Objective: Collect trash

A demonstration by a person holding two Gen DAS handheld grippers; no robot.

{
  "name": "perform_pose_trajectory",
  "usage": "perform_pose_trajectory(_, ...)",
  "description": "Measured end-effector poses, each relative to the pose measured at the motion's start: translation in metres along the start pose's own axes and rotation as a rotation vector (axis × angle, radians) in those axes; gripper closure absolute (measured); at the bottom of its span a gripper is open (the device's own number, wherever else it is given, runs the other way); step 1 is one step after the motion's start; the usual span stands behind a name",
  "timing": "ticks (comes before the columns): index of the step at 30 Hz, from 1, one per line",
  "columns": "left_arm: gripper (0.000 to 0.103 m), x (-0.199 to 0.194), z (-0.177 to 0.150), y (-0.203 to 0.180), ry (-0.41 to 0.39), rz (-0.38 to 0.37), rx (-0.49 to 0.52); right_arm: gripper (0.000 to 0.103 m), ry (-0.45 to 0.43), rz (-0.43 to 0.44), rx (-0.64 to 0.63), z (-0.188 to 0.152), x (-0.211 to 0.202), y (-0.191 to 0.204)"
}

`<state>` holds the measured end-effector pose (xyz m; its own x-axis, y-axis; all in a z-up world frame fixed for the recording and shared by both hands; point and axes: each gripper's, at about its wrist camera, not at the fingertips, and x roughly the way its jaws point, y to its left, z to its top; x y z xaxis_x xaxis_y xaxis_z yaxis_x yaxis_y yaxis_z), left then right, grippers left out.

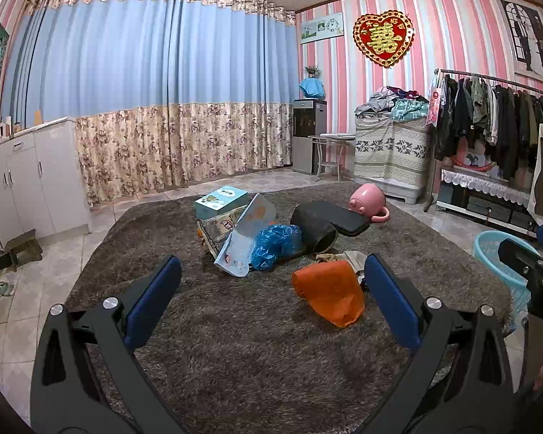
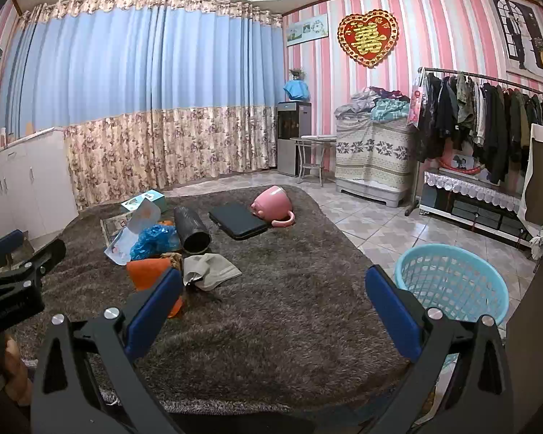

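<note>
Trash lies in a heap on a shaggy brown rug (image 1: pixel 235 325): an orange plastic bag (image 1: pixel 329 296), a crumpled blue plastic bag (image 1: pixel 275 240), a pale blue wrapper (image 1: pixel 242 242), a teal box (image 1: pixel 221 200) and a grey-beige rag (image 2: pixel 210 271). A light blue plastic basket (image 2: pixel 452 285) stands on the tiles right of the rug. My left gripper (image 1: pixel 271 271) is open and empty, just short of the orange bag. My right gripper (image 2: pixel 273 282) is open and empty above the rug, between the heap and the basket. The orange bag also shows in the right wrist view (image 2: pixel 146 271).
A black cylinder (image 1: pixel 315 228), a black flat case (image 1: pixel 344 218) and a tipped pink pot (image 1: pixel 367 202) lie behind the heap. White cabinets (image 1: pixel 29 181) stand left, a clothes rack (image 1: pixel 496 119) right, curtains (image 1: pixel 163 90) at the back.
</note>
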<state>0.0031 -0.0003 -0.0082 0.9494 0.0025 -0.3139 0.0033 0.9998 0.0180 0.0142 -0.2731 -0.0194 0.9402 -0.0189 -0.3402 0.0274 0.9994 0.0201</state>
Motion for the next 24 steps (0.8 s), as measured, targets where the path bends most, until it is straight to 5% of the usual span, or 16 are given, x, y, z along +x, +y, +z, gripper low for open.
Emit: perform_pose_trajectory(24,0.005,0.0036,-0.0005,-0.0007,0.003,-0.002,0.000,0.004,0.000,0.001,0.001,-0.0006,0.0005,-0.0002)
